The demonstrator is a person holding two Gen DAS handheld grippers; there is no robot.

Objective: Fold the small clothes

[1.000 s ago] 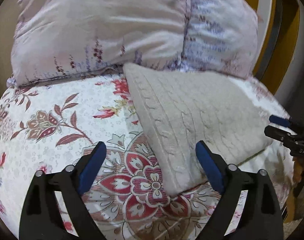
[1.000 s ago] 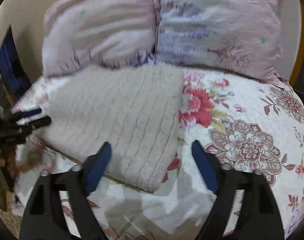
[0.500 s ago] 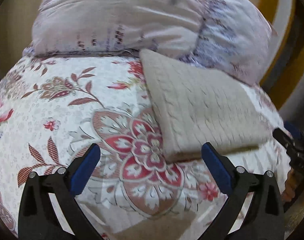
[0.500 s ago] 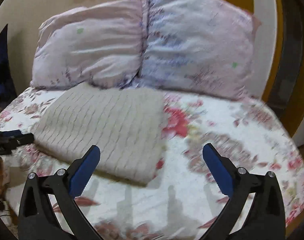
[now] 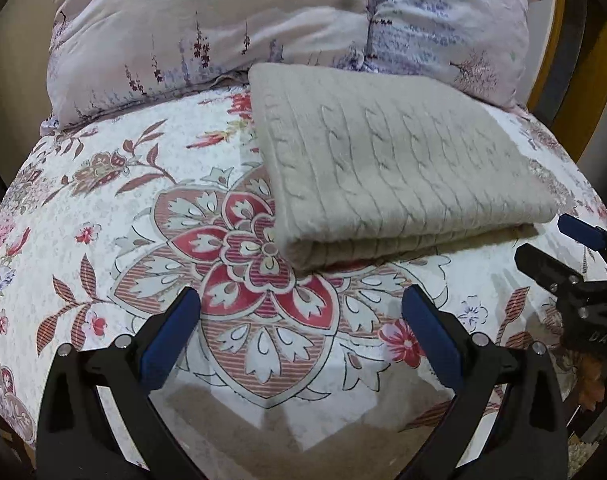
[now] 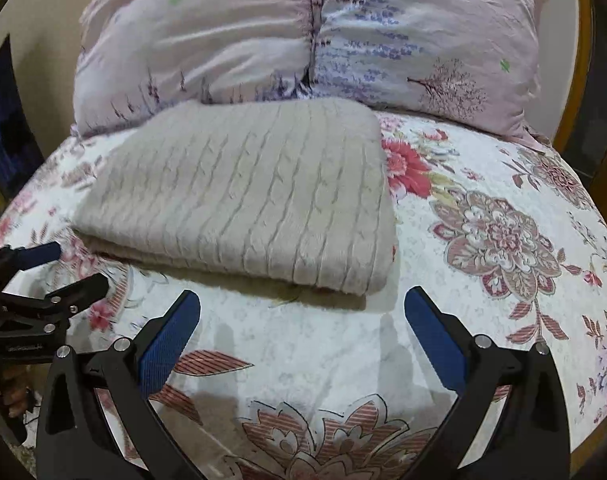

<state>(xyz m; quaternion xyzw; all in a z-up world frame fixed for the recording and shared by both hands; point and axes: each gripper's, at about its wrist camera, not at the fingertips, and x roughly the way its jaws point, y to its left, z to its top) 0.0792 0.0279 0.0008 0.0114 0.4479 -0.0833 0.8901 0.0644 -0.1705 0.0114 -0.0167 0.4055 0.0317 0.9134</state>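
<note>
A beige cable-knit garment (image 5: 391,168) lies folded into a flat rectangle on the floral bedspread (image 5: 143,208), its far edge against the pillows. It also shows in the right wrist view (image 6: 247,200). My left gripper (image 5: 301,308) is open and empty, a little short of the garment's near left corner. My right gripper (image 6: 302,308) is open and empty, just short of the garment's near right edge. Each gripper shows at the side of the other's view: the right one (image 5: 551,248) and the left one (image 6: 71,268), both open beside the fold.
Two pale floral pillows (image 5: 263,24) lean behind the garment, also in the right wrist view (image 6: 403,36). The bedspread (image 6: 503,240) spreads to the right of the garment. The bed's near edge runs under both grippers. A yellow frame (image 5: 563,20) stands at the far right.
Both grippers have drawn back toward the bed's near edge, away from the folded garment. They stay open. The garment has not moved.
</note>
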